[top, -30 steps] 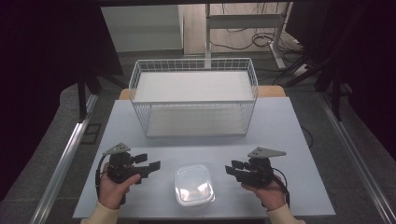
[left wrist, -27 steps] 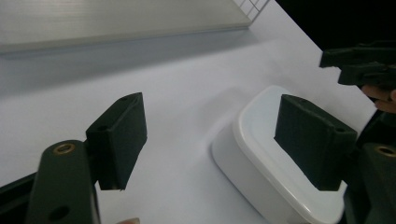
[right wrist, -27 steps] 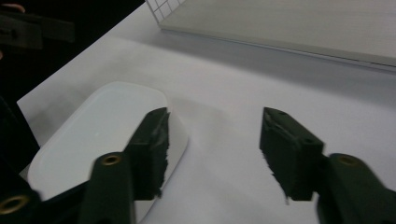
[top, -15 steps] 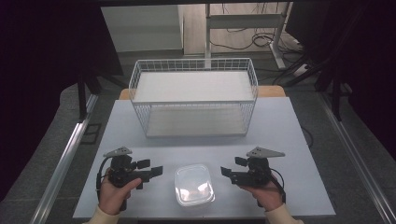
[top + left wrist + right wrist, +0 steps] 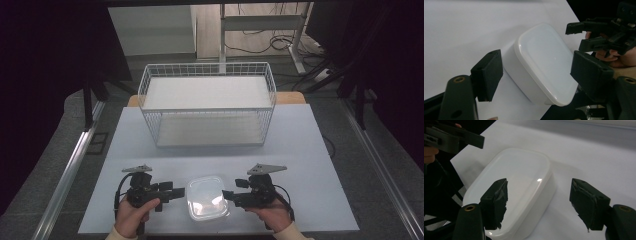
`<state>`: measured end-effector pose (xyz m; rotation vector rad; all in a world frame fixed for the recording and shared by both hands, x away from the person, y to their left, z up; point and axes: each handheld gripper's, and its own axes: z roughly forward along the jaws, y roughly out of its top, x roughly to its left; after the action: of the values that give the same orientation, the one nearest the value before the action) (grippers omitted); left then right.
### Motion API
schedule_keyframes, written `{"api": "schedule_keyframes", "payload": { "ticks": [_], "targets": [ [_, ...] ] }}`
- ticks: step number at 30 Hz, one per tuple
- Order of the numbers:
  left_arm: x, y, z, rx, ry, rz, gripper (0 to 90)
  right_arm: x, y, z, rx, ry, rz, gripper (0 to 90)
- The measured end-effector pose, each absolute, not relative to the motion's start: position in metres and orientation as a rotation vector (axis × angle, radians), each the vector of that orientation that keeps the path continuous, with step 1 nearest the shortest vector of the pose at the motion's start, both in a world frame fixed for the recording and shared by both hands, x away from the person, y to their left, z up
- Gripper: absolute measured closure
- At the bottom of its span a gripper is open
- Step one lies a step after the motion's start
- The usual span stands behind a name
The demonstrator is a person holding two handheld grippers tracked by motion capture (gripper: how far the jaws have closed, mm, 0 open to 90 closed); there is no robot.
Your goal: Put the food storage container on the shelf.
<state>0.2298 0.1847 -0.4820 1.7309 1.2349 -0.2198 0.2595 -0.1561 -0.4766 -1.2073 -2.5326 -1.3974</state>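
Since the earlier frames, both claws have been brought inward toward the white lidded container (image 5: 206, 197), and the gaps on either side of it have been narrowed. In the high view, the container is seen resting on the pale tabletop (image 5: 310, 150) near its front edge, between the two hands. The left claw (image 5: 176, 192) is held just beside the container's left side, and the right claw (image 5: 228, 194) just beside its right side; whether either is touching cannot be told from above.

In the left gripper view, the left claw (image 5: 534, 72) is seen spread wide, with the container (image 5: 546, 62) lying between and beyond its jaws and nothing gripped. The right claw (image 5: 584, 35) is seen farther off in that view, past the container's far end, held by a hand (image 5: 621, 55).

In the right gripper view, the right claw (image 5: 539, 205) is likewise held wide open and empty. Its left jaw is seen in front of the lid of the container (image 5: 519, 185), while its right jaw stands clear over bare tabletop (image 5: 586, 152).

A white wire basket (image 5: 207, 102) is seen standing well apart at the back of the tabletop, with its open top upward.
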Motion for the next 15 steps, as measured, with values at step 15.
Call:
{"api": "schedule_keyframes", "payload": {
  "ticks": [15],
  "targets": [
    [0.234, 0.178, -0.504, 1.657, 1.273, -0.352, 35.1, 0.263, -0.148, -0.490, -1.261, -2.436, -1.321, 36.2]
  ]
}}
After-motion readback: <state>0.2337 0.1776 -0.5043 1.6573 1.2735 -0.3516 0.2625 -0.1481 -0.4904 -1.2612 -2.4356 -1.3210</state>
